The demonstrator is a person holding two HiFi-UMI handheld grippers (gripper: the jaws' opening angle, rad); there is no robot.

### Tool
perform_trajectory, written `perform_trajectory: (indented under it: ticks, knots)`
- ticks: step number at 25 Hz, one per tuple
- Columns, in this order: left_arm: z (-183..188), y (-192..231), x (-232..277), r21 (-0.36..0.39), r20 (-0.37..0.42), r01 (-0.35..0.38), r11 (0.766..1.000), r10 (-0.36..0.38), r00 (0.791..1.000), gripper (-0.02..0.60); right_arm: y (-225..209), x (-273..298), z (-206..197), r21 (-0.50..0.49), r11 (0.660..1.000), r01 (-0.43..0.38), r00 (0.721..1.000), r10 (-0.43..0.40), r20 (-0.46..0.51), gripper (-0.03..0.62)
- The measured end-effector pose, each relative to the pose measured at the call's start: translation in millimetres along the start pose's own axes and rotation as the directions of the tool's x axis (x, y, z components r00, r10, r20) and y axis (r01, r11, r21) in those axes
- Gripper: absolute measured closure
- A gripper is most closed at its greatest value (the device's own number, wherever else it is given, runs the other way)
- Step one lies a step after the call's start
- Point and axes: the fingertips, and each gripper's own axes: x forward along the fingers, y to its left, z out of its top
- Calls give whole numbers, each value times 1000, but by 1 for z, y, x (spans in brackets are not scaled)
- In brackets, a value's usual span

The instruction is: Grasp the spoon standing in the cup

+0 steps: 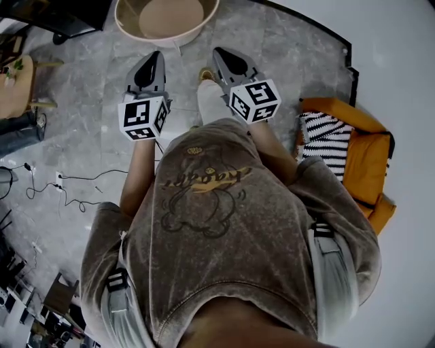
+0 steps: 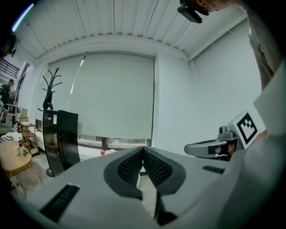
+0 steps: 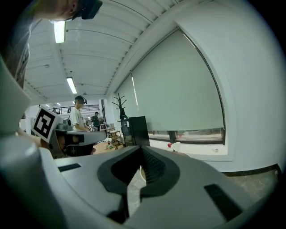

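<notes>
The grey stone floor (image 1: 102,88) fills most of the head view, and a white wall (image 1: 401,75) curves round its right edge. The person's torso (image 1: 217,238) takes up the lower middle. An orange chair (image 1: 367,163) with a striped cushion (image 1: 323,139) stands close at the person's right. A round beige tub (image 1: 166,20) sits ahead at the top edge, and cables (image 1: 68,183) trail on the floor to the left. No view shows the spoon or the cup, so their place and the way the spoon points cannot be told.

Bare floor lies open between the grippers and the tub. The gripper views look towards a wide window blind (image 2: 111,94), a black cabinet (image 2: 60,138) and a coat stand (image 2: 50,87).

Both forearms reach out from the chest, side by side. The left gripper (image 1: 155,56) and the right gripper (image 1: 219,53) point forward, tipped slightly down, marker cubes uppermost. Each has its jaws pressed together at the tips with nothing between them.
</notes>
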Motion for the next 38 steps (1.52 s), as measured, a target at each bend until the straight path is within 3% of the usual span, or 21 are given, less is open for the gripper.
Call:
perform_trajectory:
  ticks: [17, 27, 38]
  knots:
    - [38, 57, 129, 3, -18, -4, 1000, 4, 1000, 565, -75, 121, 52, 5, 998, -59, 998, 59, -14, 575]
    - [63, 81, 209, -13, -4, -54, 998, 54, 999, 565, -131, 186, 89, -24, 992, -124, 992, 123, -24, 576]
    - [65, 110, 264, -30, -9, -124, 992, 123, 992, 565, -173, 233, 98, -24, 984, -175, 984, 174, -39, 576]
